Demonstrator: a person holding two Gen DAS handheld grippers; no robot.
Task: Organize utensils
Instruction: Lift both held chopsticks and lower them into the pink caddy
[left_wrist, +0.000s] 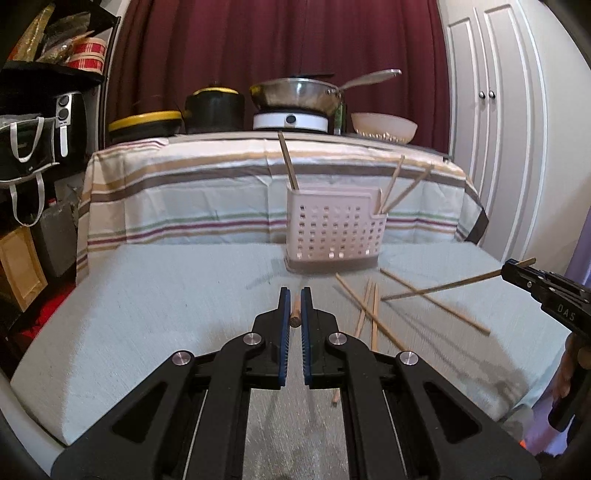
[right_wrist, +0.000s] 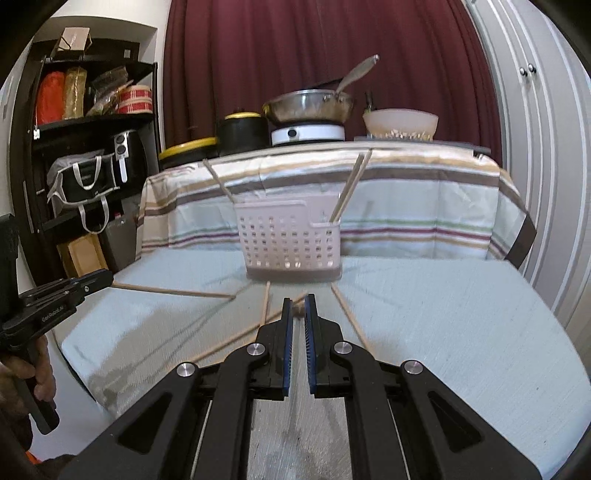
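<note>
Left gripper (left_wrist: 294, 297) jaws clamp chopstick (left_wrist: 295, 314); right gripper (right_wrist: 300, 302) jaws clamp second chopstick (right_wrist: 300, 309).

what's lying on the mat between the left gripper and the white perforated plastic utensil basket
Nothing: in the left wrist view, bare grey mat separates left gripper, shut on a wooden chopstick, from the basket.

White perforated caddy (left_wrist: 334, 230) upright, three chopsticks (left_wrist: 393, 182) leaning inside; more chopsticks (left_wrist: 373, 314) scattered before the caddy.

Setting was a home room: frying pan (left_wrist: 295, 94) on hotplate (left_wrist: 290, 121), dark red curtain (left_wrist: 277, 40), cluttered storage shelf (right_wrist: 88, 122), white closet doors (left_wrist: 491, 110).
</note>
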